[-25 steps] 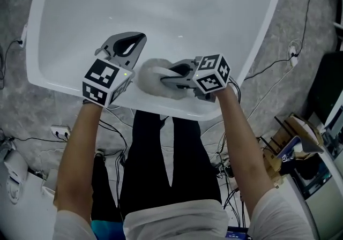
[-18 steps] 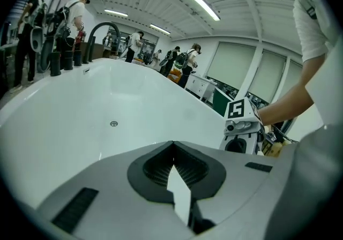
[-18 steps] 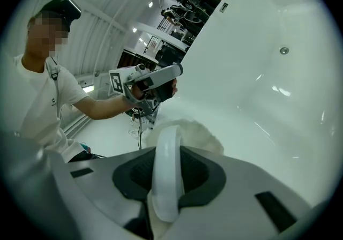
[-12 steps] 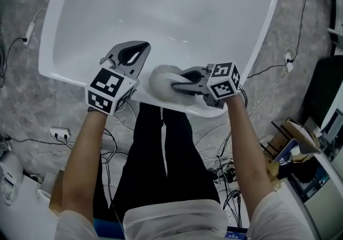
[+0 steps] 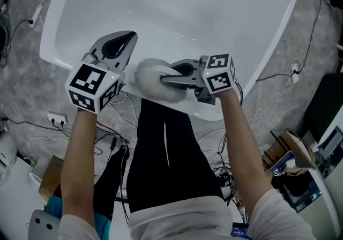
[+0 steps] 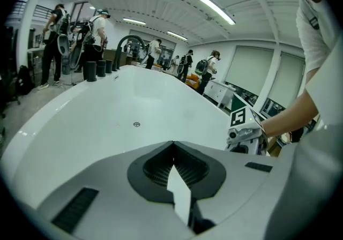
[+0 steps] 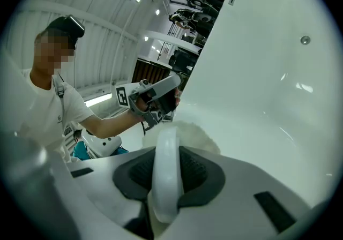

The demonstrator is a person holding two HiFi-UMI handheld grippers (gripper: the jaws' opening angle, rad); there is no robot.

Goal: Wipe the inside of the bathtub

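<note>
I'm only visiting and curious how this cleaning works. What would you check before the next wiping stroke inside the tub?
1. Right gripper shut on the white plastic handle of the fluffy white scrubber: ok.
2. Scrubber head pressed against the glossy white bathtub: cannot tell; it sits at the near rim.
3. Left gripper shut, empty and beside the scrubber, not in front of it: ok.
4. Wiping path ahead: ok; only a small round metal fitting shows on the tub wall.
5. Black floor cables away from the person's feet: cannot tell.
</note>
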